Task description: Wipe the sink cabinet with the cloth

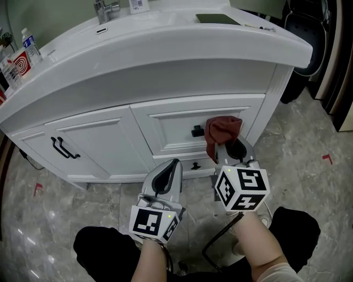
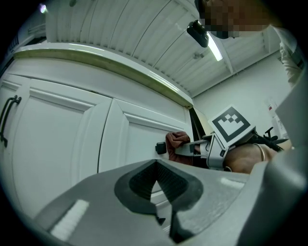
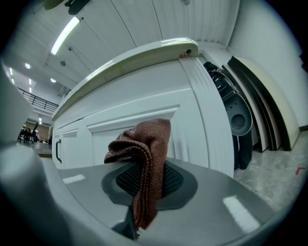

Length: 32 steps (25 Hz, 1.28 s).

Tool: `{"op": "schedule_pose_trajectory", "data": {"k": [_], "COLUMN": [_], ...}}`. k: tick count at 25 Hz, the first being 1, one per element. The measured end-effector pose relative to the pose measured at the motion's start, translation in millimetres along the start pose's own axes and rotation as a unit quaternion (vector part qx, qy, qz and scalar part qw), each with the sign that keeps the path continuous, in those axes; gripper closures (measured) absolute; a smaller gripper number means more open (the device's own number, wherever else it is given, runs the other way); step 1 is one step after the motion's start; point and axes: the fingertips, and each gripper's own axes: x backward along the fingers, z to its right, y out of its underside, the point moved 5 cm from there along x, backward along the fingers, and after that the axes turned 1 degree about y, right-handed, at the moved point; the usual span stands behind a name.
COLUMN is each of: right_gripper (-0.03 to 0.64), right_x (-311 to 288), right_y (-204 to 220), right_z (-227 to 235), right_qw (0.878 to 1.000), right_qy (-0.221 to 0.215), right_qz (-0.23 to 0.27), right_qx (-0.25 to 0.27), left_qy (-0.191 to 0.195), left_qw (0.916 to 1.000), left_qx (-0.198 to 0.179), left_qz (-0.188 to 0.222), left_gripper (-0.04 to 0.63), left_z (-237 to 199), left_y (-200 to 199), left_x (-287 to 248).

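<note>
The white sink cabinet fills the head view. My right gripper is shut on a reddish-brown cloth. The bunched cloth sits against the upper drawer front, just right of a black knob. In the right gripper view the cloth hangs folded between the jaws, with the drawer panel close behind. My left gripper is shut with nothing in it, lower and to the left, pointing at the lower drawer. The left gripper view shows the cloth and the right gripper beside the knob.
A cabinet door with a black bar handle lies to the left. The countertop holds a faucet, bottles and a dark flat item. Dark equipment stands right of the cabinet. Red tape marks dot the marble floor.
</note>
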Motion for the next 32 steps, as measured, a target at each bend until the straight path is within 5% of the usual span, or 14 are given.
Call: {"op": "schedule_pose_trajectory", "data": {"k": [16,23,32], "right_gripper": [0.535,0.534,0.534], "right_x": [32,29,-5], "right_y": [-9,8,57], "right_z": [63,-25,-119], "right_qw": [0.997,0.998,0.986], "right_qy": [0.069,-0.063,-0.158], "right_qz": [0.006,0.003,-0.044], "right_qx": [-0.019,-0.002,0.012], "left_qy": [0.027,-0.009,-0.08], "left_qw": [0.9996,0.9999,0.9966], "left_qx": [0.011,0.003,0.004], "left_qz": [-0.002,-0.005,-0.02], "left_gripper": [0.595,0.595,0.595], "left_z": [30,4,-54], "left_y": [7,7,14], "left_x": [-21,4,49]}}
